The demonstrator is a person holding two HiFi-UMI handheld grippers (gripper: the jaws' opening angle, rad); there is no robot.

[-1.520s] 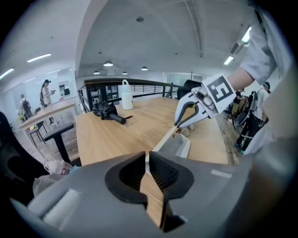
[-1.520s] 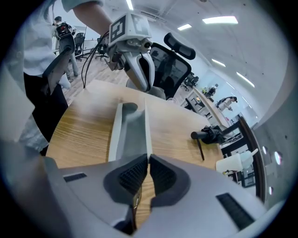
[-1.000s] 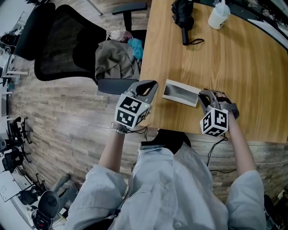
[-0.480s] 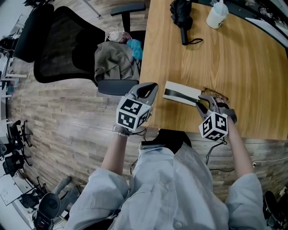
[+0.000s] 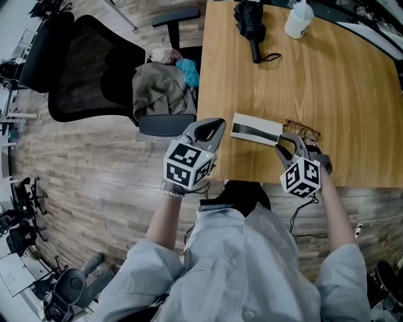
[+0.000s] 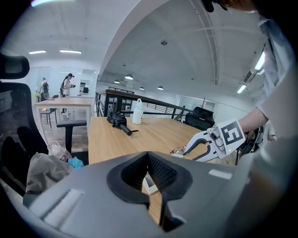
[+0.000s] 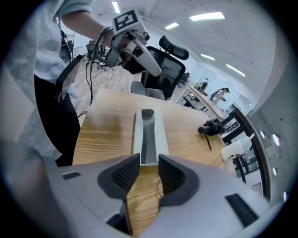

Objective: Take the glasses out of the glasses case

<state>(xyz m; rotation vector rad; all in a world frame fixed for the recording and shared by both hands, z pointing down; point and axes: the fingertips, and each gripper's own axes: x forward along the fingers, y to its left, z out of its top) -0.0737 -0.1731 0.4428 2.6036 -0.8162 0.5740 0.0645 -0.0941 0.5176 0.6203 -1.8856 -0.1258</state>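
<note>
The open white glasses case [image 5: 255,130] lies empty near the front edge of the wooden table [image 5: 352,88]. In the right gripper view its grey trough [image 7: 148,132] runs straight ahead of the jaws. The thin-framed glasses [image 5: 303,130] lie on the table just right of the case, in front of my right gripper [image 5: 291,144]. Its jaws have just been opening and stand apart, with only a thin wire of the frame and bare wood between the pads [image 7: 122,175]. My left gripper [image 5: 214,124] hangs shut and empty at the table's left corner, apart from the case.
A folded black umbrella [image 5: 249,28] and a white bottle [image 5: 297,19] sit at the far side of the table. A black office chair [image 5: 88,69] with bundled clothes [image 5: 162,85] stands left of the table. The table's near edge runs just under both grippers.
The right gripper was shut on the glasses beside the case; it has since opened and the glasses now rest on the table. The left gripper has stayed where it was.
</note>
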